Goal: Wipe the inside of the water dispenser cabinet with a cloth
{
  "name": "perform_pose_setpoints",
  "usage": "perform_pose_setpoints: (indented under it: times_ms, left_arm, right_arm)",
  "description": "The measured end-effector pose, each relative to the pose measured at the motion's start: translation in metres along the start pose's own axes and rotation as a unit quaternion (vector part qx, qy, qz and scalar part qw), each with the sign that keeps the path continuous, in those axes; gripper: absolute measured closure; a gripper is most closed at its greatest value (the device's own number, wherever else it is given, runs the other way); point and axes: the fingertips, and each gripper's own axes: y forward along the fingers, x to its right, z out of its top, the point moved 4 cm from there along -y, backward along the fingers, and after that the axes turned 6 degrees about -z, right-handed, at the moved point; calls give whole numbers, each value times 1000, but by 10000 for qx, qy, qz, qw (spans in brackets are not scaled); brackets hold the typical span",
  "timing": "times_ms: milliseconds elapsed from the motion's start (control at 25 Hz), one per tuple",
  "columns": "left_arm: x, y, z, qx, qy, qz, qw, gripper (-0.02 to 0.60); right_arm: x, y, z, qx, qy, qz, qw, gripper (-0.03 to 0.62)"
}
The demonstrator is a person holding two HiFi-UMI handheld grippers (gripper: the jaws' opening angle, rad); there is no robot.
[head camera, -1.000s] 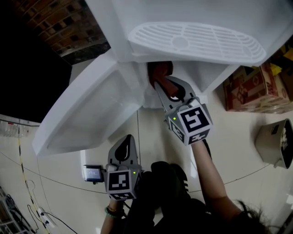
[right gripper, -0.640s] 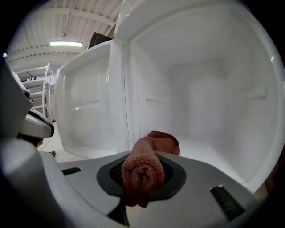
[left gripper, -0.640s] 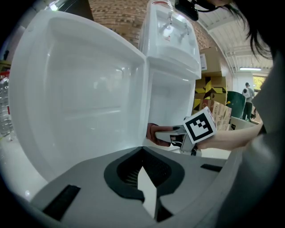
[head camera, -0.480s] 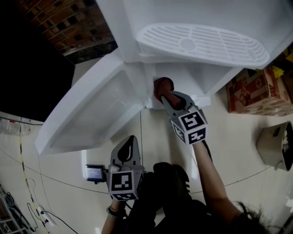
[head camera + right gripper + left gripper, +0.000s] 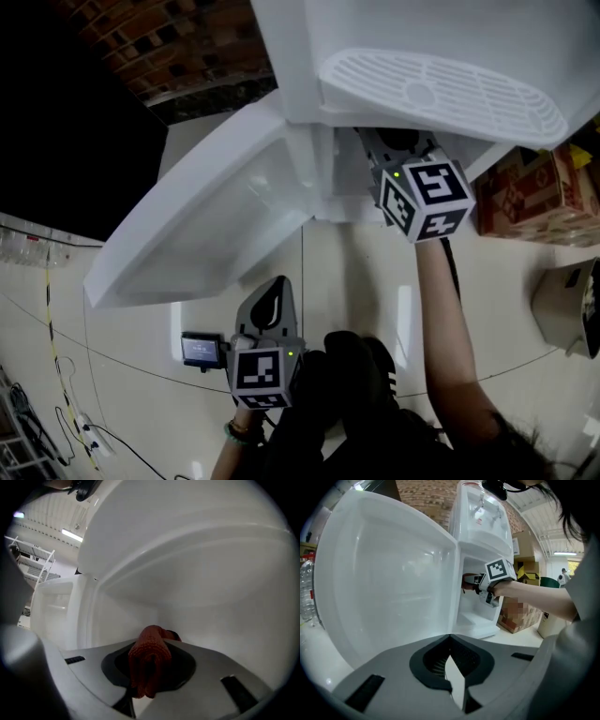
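The white water dispenser (image 5: 441,89) stands with its cabinet door (image 5: 211,220) swung open to the left. My right gripper (image 5: 151,644) is shut on a bunched red cloth (image 5: 149,665) and reaches inside the cabinet (image 5: 480,609), close to its white inner walls (image 5: 201,592). In the head view only its marker cube (image 5: 427,199) shows; the jaws and cloth are hidden under the drip tray. The left gripper view shows the red cloth (image 5: 468,577) at the cabinet mouth. My left gripper (image 5: 271,289) hangs low in front of the door, shut on nothing.
Cardboard boxes (image 5: 534,202) stand right of the dispenser, with a beige bin (image 5: 574,309) nearer me. A small device with a screen (image 5: 202,350) lies on the tiled floor by the left gripper. Cables (image 5: 56,412) trail at the left. The open door blocks the left side.
My right gripper has pushed up and deeper into the cabinet with the cloth, which no longer shows in the head view. The left gripper has stayed about where it was.
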Motion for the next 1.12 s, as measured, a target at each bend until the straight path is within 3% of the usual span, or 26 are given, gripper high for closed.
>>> perform_pose_setpoints:
  times_ms: [280,400,560,680,960,1120]
  left_arm:
    - [0,-3,1,14,-71,49,10000,577]
    - [-2,-5,1,32,-97,57,9999,577]
    - [-7,-8,-2,50,-169,57,9998,577]
    - [-7,-7,-4,54,-159,28,9999,577]
    - [-5,-8,-4,90,-145,19,9999,577]
    - [2,-5,-3,92,-138,-66,9998,577]
  right_arm:
    - [7,34,-48,-602,280,-74,9978,517]
    - [12,29,-93,-1230,438,-158,9913,518]
    - [-2,11,-153,-2026,114,-34,9792,517]
    - [-9,2,-161,-2015,47,7,9795,517]
    - [-38,-43,-127,-1455,42,105,9893,517]
    - [-67,-90,-114,-1253,343,250,9912,517]
